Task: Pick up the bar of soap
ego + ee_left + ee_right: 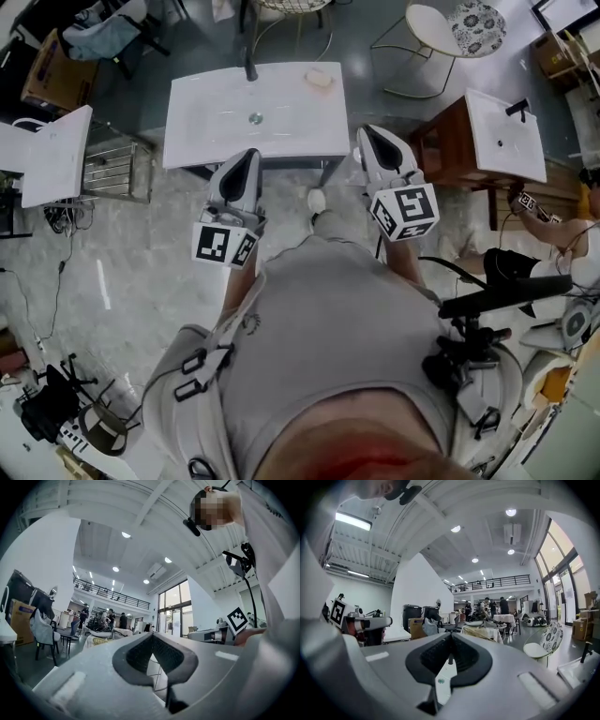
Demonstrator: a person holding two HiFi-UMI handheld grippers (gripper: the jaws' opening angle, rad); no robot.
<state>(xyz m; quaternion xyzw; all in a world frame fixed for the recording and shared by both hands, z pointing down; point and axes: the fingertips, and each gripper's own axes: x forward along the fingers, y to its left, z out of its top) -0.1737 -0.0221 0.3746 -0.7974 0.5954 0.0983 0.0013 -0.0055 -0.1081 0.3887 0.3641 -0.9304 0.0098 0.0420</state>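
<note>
A pale peach bar of soap (319, 78) lies on the back right corner of the white washbasin (211, 127), to the right of its dark tap (250, 67). Both grippers are held level just in front of the basin's near edge, well short of the soap. My left gripper (251, 155) is shut with nothing in it; its jaws meet at the tip in the left gripper view (151, 635). My right gripper (368, 133) is also shut and empty, and its closed jaws (451, 635) point out over the room. The soap appears in neither gripper view.
A second white basin (506, 136) on a wooden cabinet stands to the right. A metal rack (112, 167) and a white panel (56, 155) stand to the left. A white chair (436, 28) is behind the basin, and a black stand (497, 292) is beside me on the right.
</note>
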